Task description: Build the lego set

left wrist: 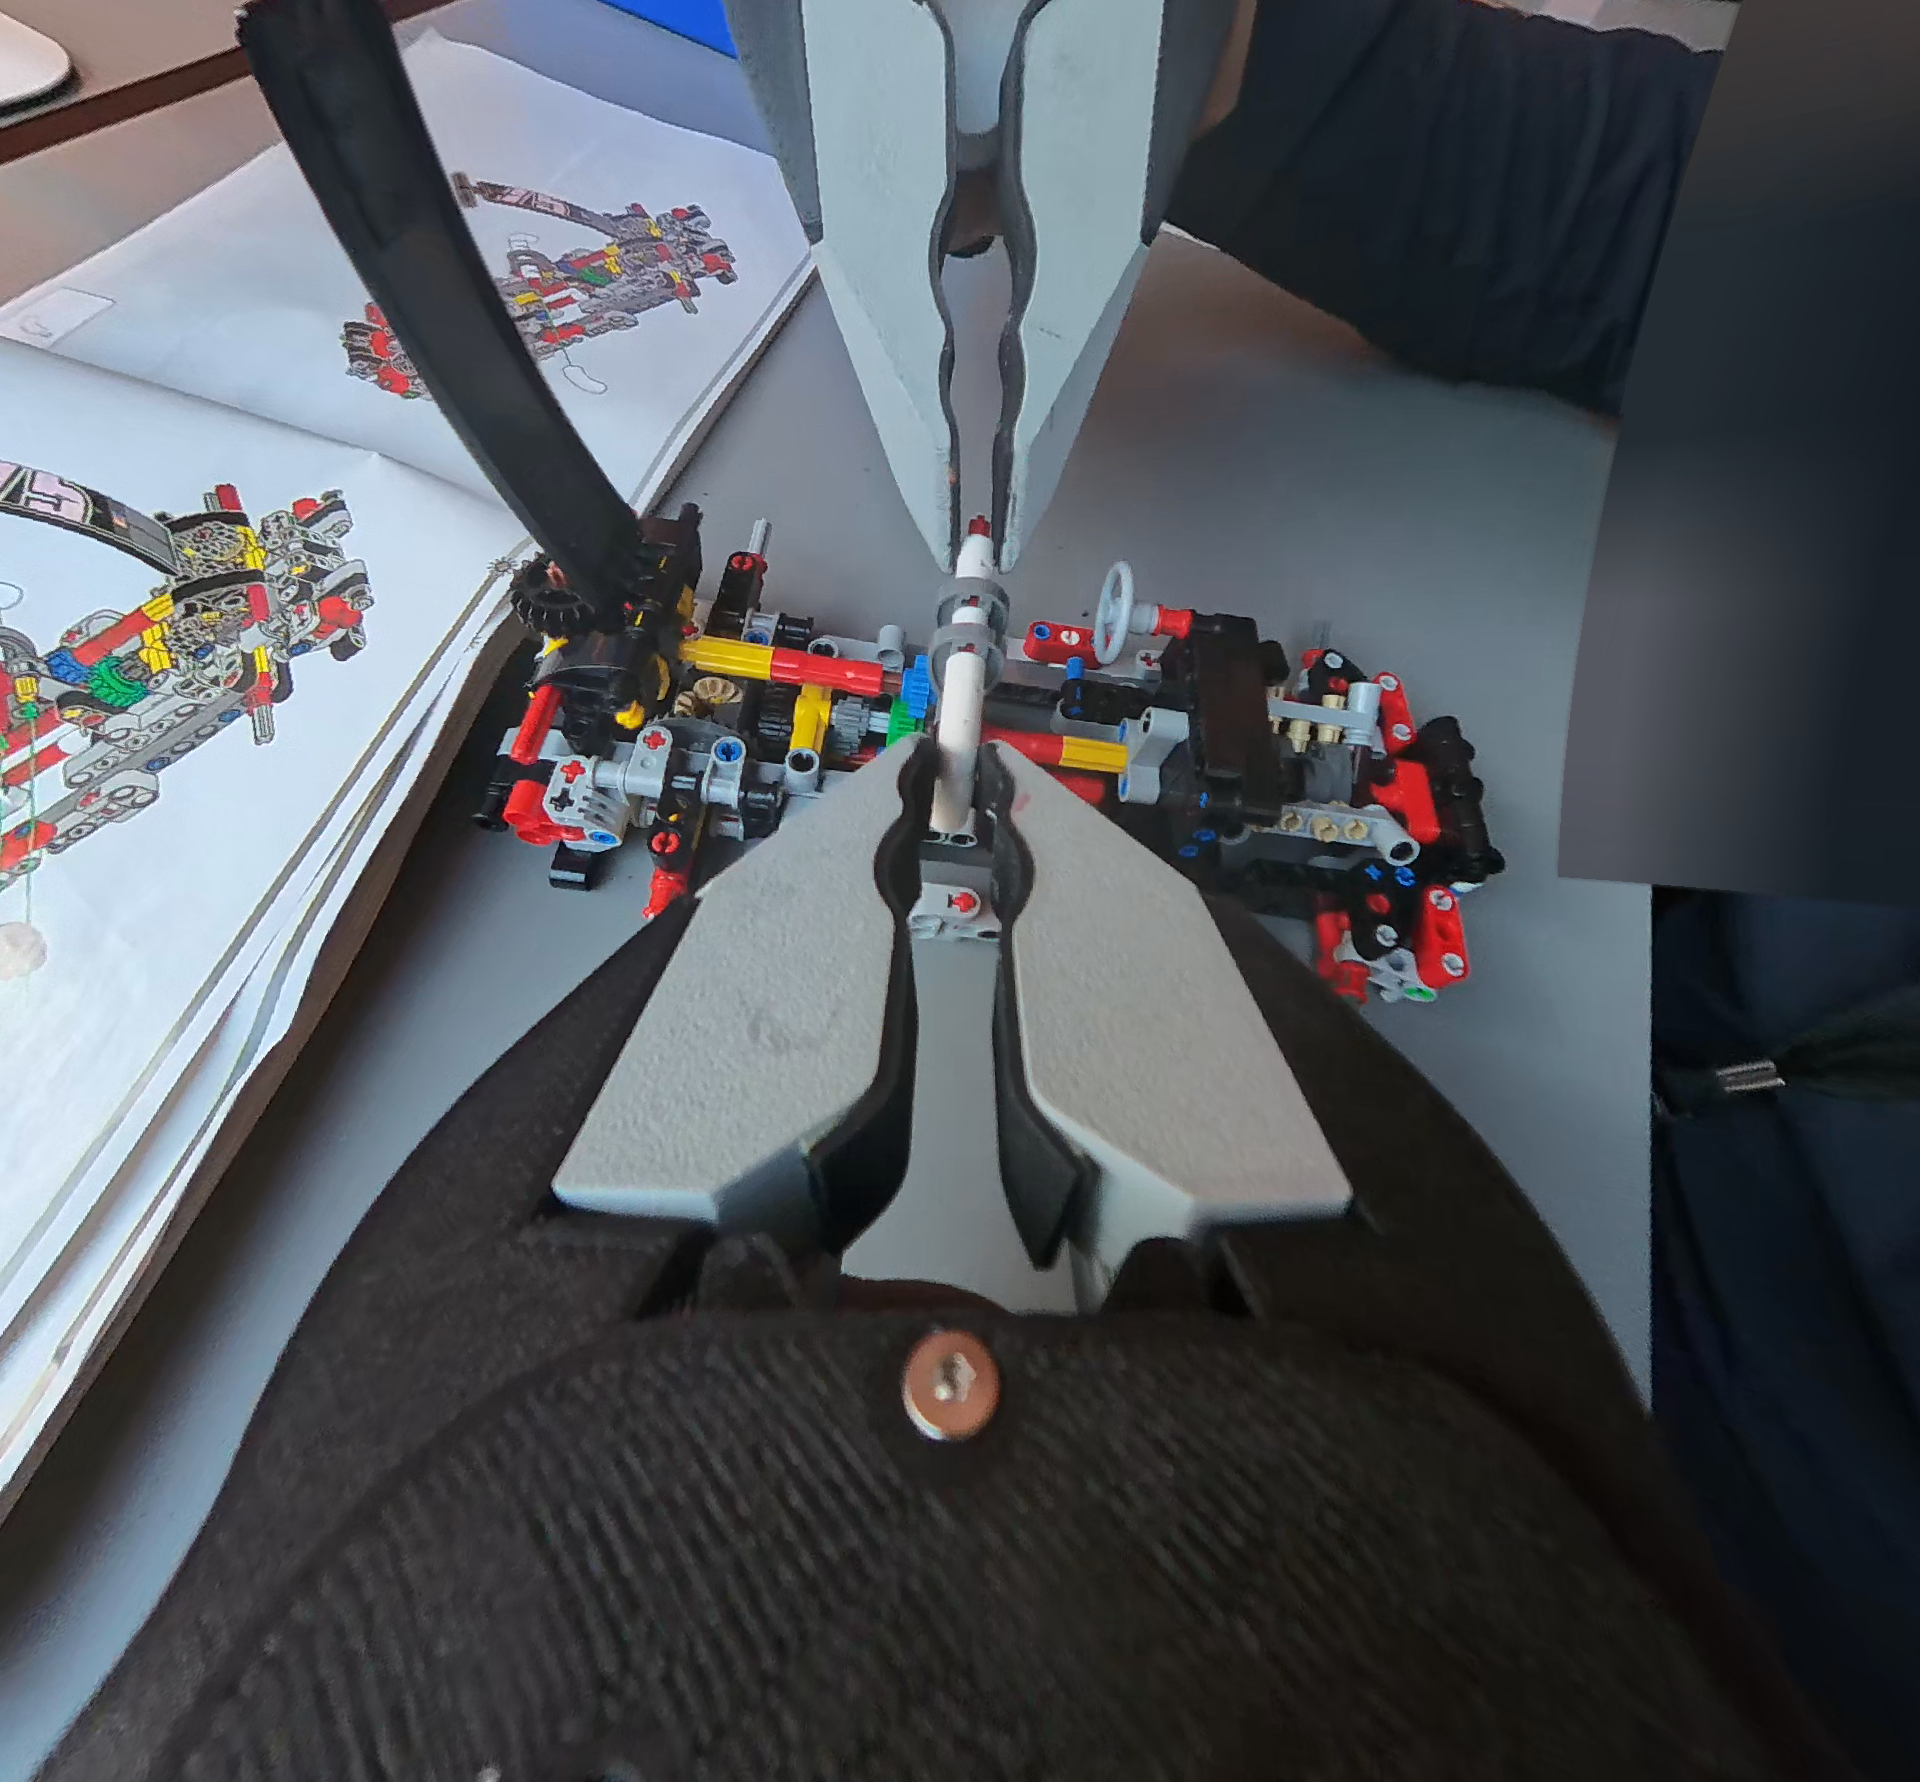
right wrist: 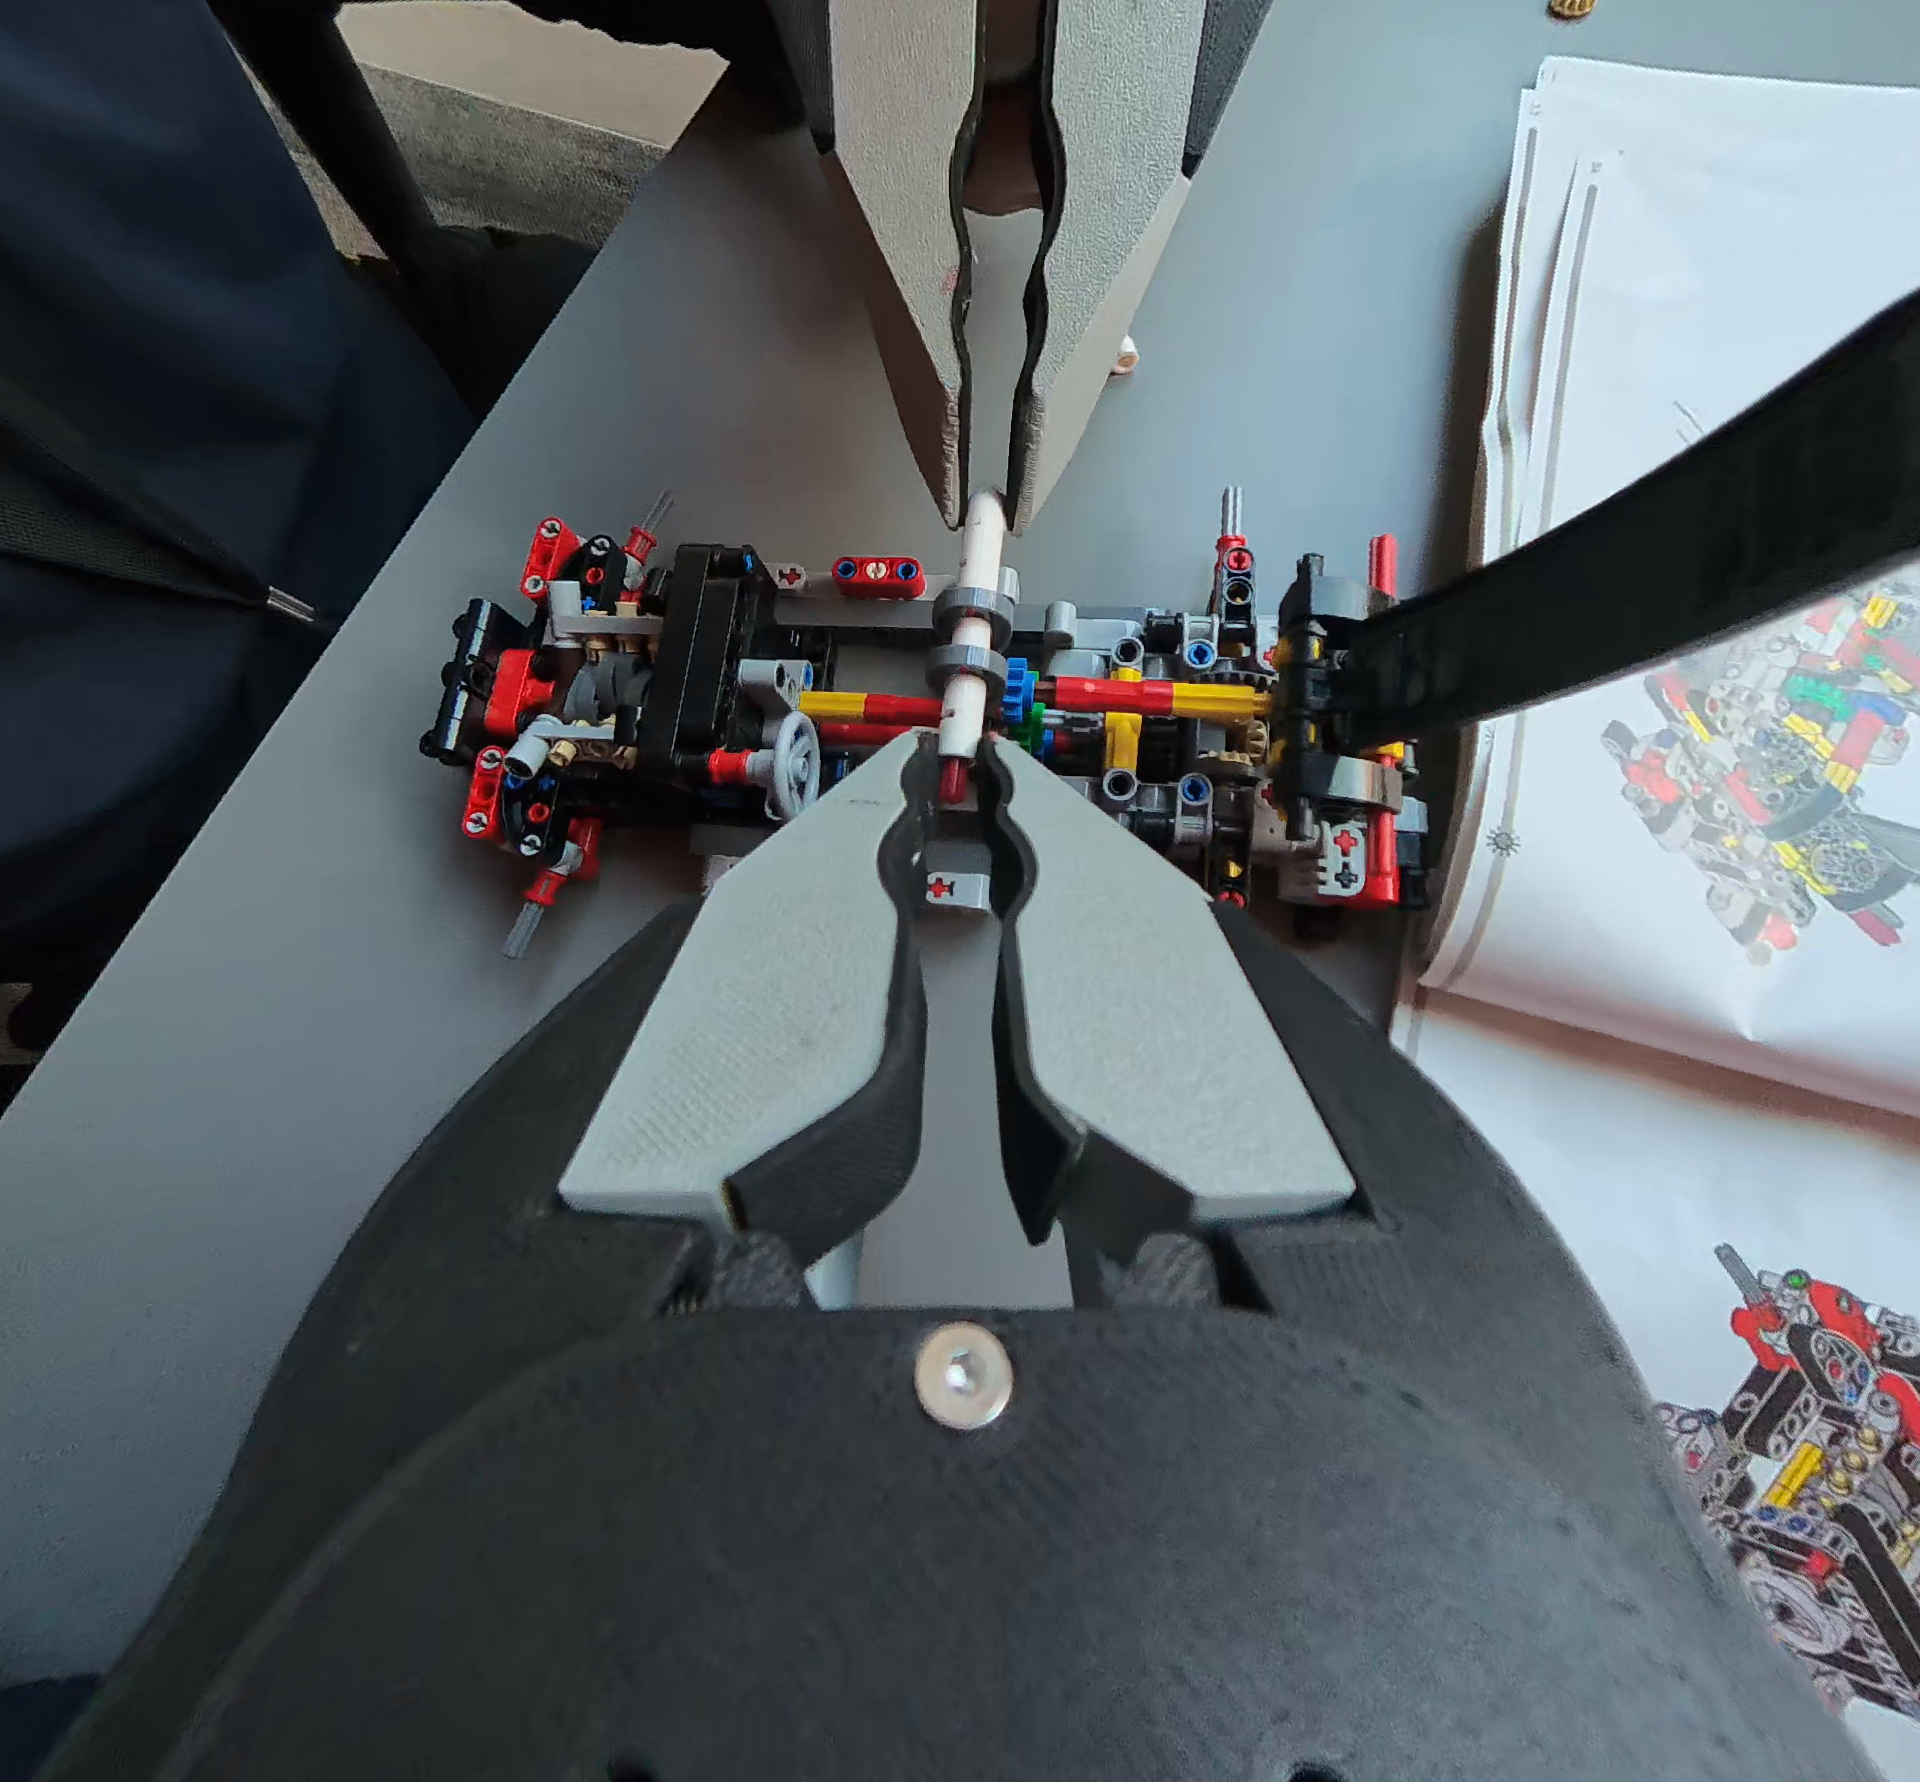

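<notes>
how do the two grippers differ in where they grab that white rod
The left gripper pinches the white tube itself at one end; the right gripper closes on the red axle poking out the opposite end. They face each other across the brick chassis. Both have grey fingers and stand nearly shut.

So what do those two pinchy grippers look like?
Both look alike. The left gripper and right gripper each have two pale grey, pointed wedge-shaped fingers lined with wavy black rubber pads. They sit on a black, ribbed-looking printed body with one silver screw in the middle. The person wears a dark sleeve.
</notes>
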A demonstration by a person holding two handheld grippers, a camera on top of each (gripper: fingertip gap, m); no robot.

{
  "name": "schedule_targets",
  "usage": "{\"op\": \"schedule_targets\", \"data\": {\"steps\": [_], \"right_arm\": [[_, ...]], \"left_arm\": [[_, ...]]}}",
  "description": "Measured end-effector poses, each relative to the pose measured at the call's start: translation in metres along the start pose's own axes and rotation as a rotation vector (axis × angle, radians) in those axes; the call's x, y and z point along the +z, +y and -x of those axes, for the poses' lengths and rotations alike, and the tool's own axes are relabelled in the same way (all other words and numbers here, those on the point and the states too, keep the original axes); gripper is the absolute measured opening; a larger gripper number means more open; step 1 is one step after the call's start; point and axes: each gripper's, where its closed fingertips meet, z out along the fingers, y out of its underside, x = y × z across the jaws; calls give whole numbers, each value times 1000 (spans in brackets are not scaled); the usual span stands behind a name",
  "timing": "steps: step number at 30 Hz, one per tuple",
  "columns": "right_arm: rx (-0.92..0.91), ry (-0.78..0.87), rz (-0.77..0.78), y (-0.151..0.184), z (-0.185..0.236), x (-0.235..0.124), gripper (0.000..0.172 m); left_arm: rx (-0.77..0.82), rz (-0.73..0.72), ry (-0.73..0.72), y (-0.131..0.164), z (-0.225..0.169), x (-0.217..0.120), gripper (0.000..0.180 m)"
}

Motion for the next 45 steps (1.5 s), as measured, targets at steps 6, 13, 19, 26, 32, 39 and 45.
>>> {"op": "schedule_targets", "data": {"steps": [6, 13, 19, 26, 32, 39, 45], "right_arm": [[5, -12, -38, 1, 0, -2, 5], [27, -30, -122, -5, 1, -18, 15], [22, -26, -90, 0, 1, -10, 12], [16, -17, -77, 0, 0, -1, 3], [15, -24, -85, -1, 0, 0, 3], [15, -19, -87, 2, 0, -6, 10], [29, 55, -158, -2, -5, -39, 12]], "left_arm": [[-4, -6, -27, -2, 3, -3, 14], [-20, -14, -96, -6, 10, -30, 17], [-46, -9, -125, 1, 9, -36, 16], [-32, 42, -71, 8, 0, 1, 6], [-34, 39, -57, 8, 0, 3, 5], [-54, 46, -58, 12, 1, -5, 23], [-59, 106, -224, 31, 17, -47, 24]]}}
